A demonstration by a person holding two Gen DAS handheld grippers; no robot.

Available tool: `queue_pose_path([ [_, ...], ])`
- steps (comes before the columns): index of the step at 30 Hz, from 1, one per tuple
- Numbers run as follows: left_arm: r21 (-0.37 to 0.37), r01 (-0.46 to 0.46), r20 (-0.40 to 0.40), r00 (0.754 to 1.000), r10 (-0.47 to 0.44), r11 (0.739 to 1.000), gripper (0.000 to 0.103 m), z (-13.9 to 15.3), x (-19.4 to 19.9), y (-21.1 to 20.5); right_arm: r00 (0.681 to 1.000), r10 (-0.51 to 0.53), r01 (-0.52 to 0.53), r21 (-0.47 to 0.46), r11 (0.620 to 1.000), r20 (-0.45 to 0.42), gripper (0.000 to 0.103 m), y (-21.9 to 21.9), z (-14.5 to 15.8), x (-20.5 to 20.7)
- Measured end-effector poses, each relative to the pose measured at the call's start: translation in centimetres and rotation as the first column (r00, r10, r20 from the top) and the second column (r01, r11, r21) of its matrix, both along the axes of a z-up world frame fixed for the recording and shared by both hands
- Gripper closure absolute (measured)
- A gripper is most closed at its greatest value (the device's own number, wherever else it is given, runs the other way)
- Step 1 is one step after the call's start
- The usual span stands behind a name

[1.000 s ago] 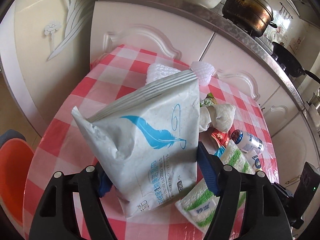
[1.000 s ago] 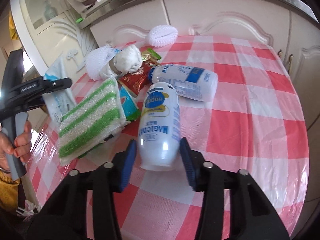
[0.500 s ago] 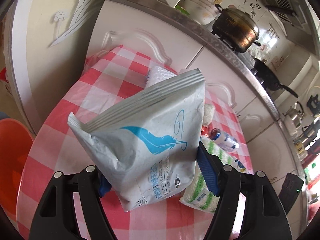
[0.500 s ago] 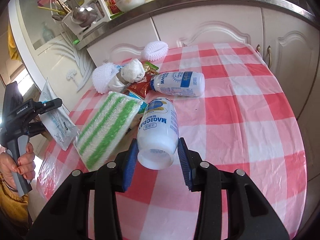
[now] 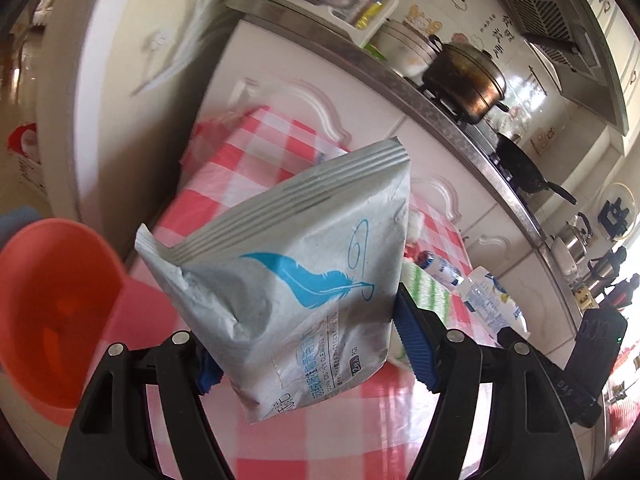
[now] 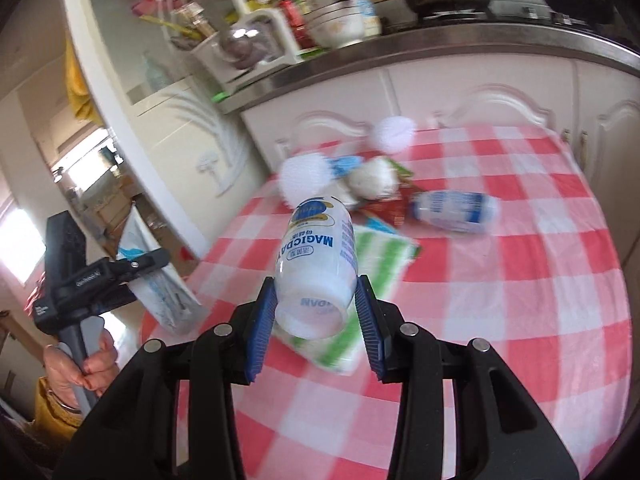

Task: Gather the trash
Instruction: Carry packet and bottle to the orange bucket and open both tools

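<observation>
Grey foil wipes packet (image 5: 296, 292) with a blue feather print fills the centre of the left wrist frame, pinched between the left gripper (image 5: 308, 344) fingers and lifted above the red-checked counter (image 5: 304, 432). An orange bin (image 5: 48, 312) sits at the left edge of that frame, beside the counter. In the right wrist frame, the right gripper (image 6: 316, 320) fingers clamp the base of a white bottle (image 6: 318, 264), raised over a green-striped sponge (image 6: 376, 268). Another bottle (image 6: 456, 212) lies on the counter at centre right, near a blurred cluster of wrappers.
</observation>
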State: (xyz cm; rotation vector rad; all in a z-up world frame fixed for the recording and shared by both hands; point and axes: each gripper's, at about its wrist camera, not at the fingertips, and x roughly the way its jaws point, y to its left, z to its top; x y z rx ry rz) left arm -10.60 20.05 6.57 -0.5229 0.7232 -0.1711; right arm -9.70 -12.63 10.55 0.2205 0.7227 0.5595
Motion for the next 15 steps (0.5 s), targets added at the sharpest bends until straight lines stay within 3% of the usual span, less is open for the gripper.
queue_pose_path([
  [6,0.073,-0.145,0.0,0.989,0.145,0.987,0.03,-0.5,-3.0,6.0,0.977,0.208,-0.208,0.026,0.978,-0.04,0.061,8.6,0.4,0.8],
  [10,0.113,-0.252,-0.033,0.966,0.258,0.961,0.03,-2.0,-4.0,10.7,0.932,0.353,-0.352,0.018,0.936,-0.088,0.061,15.9,-0.4,1.4],
  [15,0.082,-0.337,-0.112,0.932,0.345,0.938,0.03,-5.3,-4.3,15.8,0.865,0.47,-0.478,-0.002,0.879,-0.174,0.061,24.0,-2.8,2.5],
])
